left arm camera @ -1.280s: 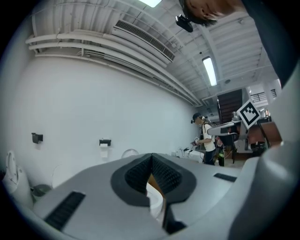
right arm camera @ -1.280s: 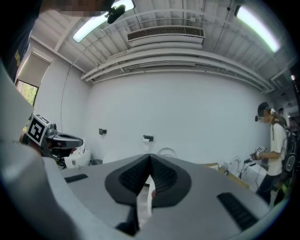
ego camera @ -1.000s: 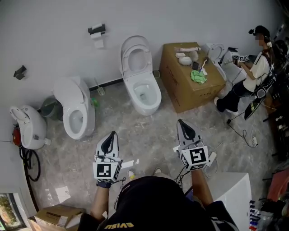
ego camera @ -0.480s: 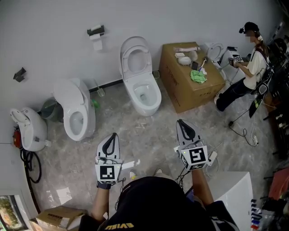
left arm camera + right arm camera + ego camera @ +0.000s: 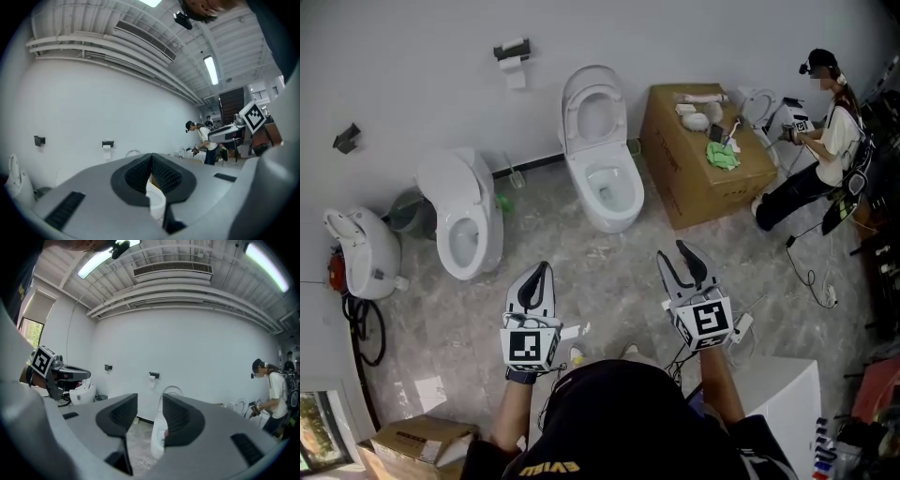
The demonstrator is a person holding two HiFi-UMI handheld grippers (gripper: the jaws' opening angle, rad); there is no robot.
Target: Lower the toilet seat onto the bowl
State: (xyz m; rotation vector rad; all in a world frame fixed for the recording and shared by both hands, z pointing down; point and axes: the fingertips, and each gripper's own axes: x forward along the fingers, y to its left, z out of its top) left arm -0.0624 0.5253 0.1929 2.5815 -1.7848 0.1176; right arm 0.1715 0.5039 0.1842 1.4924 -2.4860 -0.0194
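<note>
Your right gripper [image 5: 672,255], shut until a moment ago, is now opening its jaws with only air between them, which I read as getting ready to take the seat. The toilet seat [image 5: 592,101] stands raised against the wall above its bowl [image 5: 614,187], well ahead of both grippers and untouched. Your left gripper [image 5: 544,272] has its jaws together on nothing.

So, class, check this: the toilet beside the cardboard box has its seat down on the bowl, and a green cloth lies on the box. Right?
Not quite. The head view shows that seat raised against the wall, not down on the bowl. The toilet does stand beside the cardboard box, and a green cloth lies on it.
</note>
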